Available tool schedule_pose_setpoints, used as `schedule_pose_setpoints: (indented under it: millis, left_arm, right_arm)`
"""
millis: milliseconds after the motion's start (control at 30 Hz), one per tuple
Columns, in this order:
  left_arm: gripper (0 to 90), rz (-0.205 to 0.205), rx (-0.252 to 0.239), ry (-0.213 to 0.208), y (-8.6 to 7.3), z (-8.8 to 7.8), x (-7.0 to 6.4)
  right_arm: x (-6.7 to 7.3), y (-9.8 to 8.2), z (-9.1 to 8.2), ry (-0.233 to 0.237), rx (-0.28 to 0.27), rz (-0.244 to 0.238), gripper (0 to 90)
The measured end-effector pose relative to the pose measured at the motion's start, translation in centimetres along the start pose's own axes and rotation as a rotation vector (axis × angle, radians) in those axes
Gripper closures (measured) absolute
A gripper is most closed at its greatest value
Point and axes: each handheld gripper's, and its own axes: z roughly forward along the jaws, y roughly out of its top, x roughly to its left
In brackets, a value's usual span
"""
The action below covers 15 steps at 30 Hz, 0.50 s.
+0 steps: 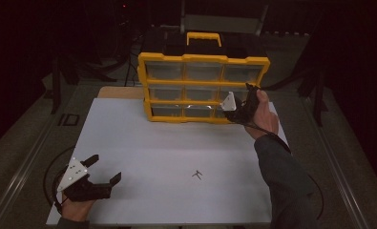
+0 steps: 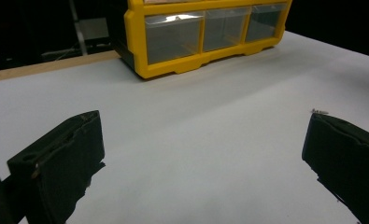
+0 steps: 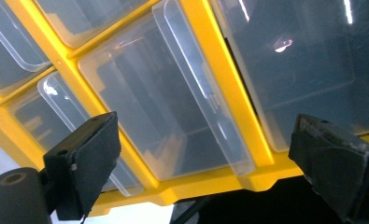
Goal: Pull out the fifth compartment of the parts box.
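A yellow organizer [image 1: 203, 58] with clear plastic drawers stands at the back of the white table [image 1: 152, 143]. My right gripper [image 1: 238, 110] is up against its right column of drawers, held by a hand. In the right gripper view it [image 3: 205, 158] is open, its jaws spread wide in front of a clear drawer [image 3: 173, 107] and the yellow frame [image 3: 229, 79], gripping nothing. My left gripper [image 1: 105, 168] rests open near the table's front left corner. Nothing lies between its jaws [image 2: 203, 154], and the organizer [image 2: 140, 42] stands far ahead of them.
A small dark object [image 1: 197, 174] lies on the table toward the front middle and shows as a speck [image 2: 319, 111] beside the left gripper's right jaw. A wooden board [image 1: 119, 92] edges the back left. The organizer has a yellow carry handle [image 1: 204, 37].
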Motion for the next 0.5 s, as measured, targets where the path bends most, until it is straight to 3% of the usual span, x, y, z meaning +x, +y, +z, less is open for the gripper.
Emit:
schedule_pose_setpoints:
  millis: [333,500]
  left_arm:
    - [0.0,0.0,0.002,-0.002,0.0,0.0,0.0]
    - [0.0,0.001,0.002,-0.003,0.0,0.0,0.0]
  right_arm:
    - [-0.1,0.6,0.0,-0.036,-0.003,-0.045,8.3]
    - [0.4,1.1,0.1,-0.047,-0.01,-0.106,8.3]
